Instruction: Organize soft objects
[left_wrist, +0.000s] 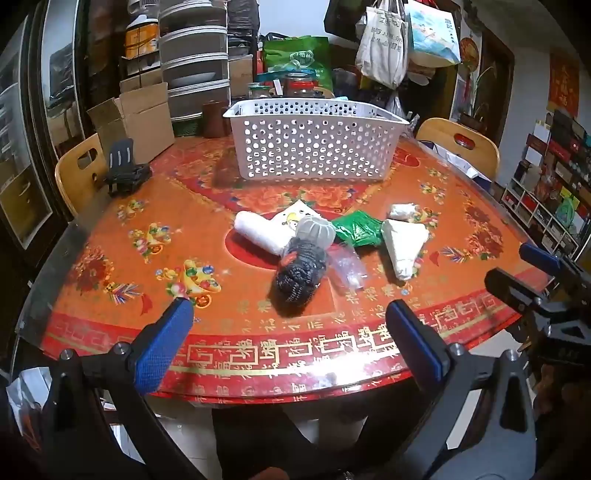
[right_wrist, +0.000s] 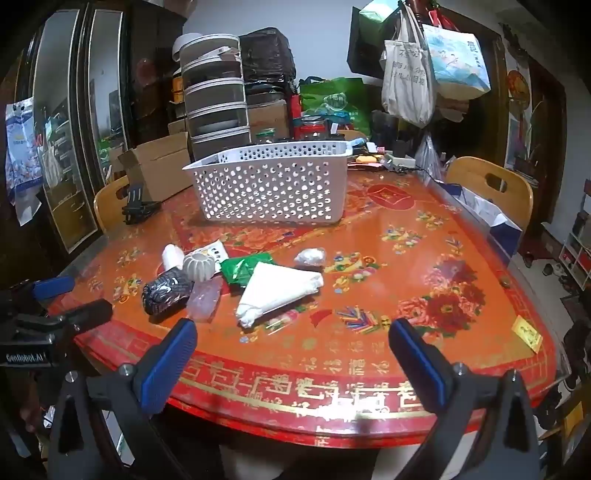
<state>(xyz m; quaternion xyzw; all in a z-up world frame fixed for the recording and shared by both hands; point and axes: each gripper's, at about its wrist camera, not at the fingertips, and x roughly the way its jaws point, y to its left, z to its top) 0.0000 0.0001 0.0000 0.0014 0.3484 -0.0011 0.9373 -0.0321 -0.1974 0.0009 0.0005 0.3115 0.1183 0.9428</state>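
The round table (left_wrist: 155, 206) under a glossy red and orange floral cover fills most of both views; its curved near edge runs just below the 2 grippers, and wide bare stretches lie on the left side and on the right side toward the wooden chair (right_wrist: 491, 184). A second wooden chair (left_wrist: 79, 166) stands at the left rim, with a small black stand (left_wrist: 123, 170) on the table just beside it. Along the far edge crowd cardboard boxes (left_wrist: 142, 118), a stack of drawer units (left_wrist: 194, 55), jars and hanging tote bags (right_wrist: 406, 81), so the back gives little room.

The white perforated basket (left_wrist: 314, 147) sits toward the far side of the table, well apart from the soft things; through its holes nothing can be made out inside.

The soft things lie in 1 loose cluster at the table's middle: a folded white cloth (right_wrist: 280, 291), a dark knitted bundle (left_wrist: 299, 275), a white roll (left_wrist: 258, 230), a green packet (left_wrist: 358, 229), a grey ribbed pumpkin-shaped cushion (right_wrist: 199, 266) touching the bundle, a clear plastic bag (right_wrist: 205, 297), a printed pouch (left_wrist: 295, 214) partly covered, and a small wrapped white lump (right_wrist: 310, 256) a little apart.

The left gripper (left_wrist: 288, 343) and right gripper (right_wrist: 291, 354) both hover over the near edge, jaws spread wide and empty, tilted down at the cluster
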